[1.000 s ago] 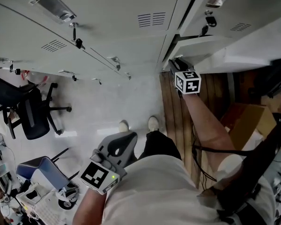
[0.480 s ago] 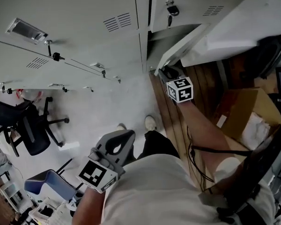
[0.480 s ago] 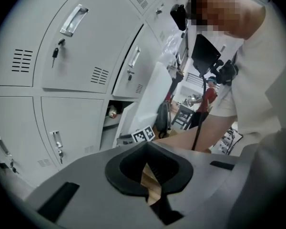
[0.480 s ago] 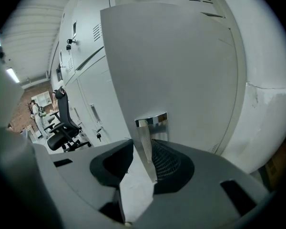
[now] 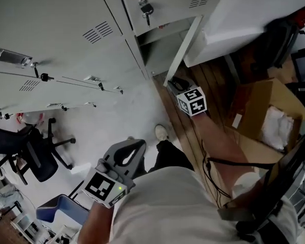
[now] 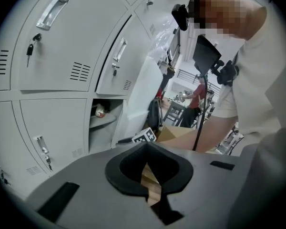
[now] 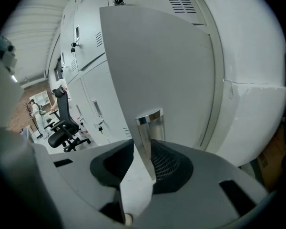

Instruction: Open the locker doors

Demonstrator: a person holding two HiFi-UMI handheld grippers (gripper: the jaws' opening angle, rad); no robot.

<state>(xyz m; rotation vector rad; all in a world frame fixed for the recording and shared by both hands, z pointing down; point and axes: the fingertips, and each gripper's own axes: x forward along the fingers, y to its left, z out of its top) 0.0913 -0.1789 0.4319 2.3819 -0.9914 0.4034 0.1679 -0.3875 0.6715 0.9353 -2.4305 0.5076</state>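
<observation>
My right gripper (image 5: 172, 81) is low at the grey locker bank (image 5: 66, 39), its marker cube facing up. Its jaws are shut on the free edge of a bottom locker door (image 5: 187, 39), which stands swung out from its frame. In the right gripper view the door panel (image 7: 157, 70) runs between the jaws of the right gripper (image 7: 138, 175), with the chrome handle (image 7: 150, 125) against the right pad. The compartment behind it (image 5: 160, 52) is open. My left gripper (image 5: 136, 145) hangs near my body, shut and holding nothing; in its own view the left gripper (image 6: 150, 187) points at the lockers.
The locker above has a key in its lock (image 5: 146, 8). A black office chair (image 5: 35, 154) stands at the left on the pale floor. A cardboard box (image 5: 267, 118) sits at the right on wooden planks. The open compartment (image 6: 105, 120) holds a small object.
The door has swung further out with my right gripper on its edge. The head view has turned, so the lockers sit more to the left and tilted. The left gripper has hardly moved.
</observation>
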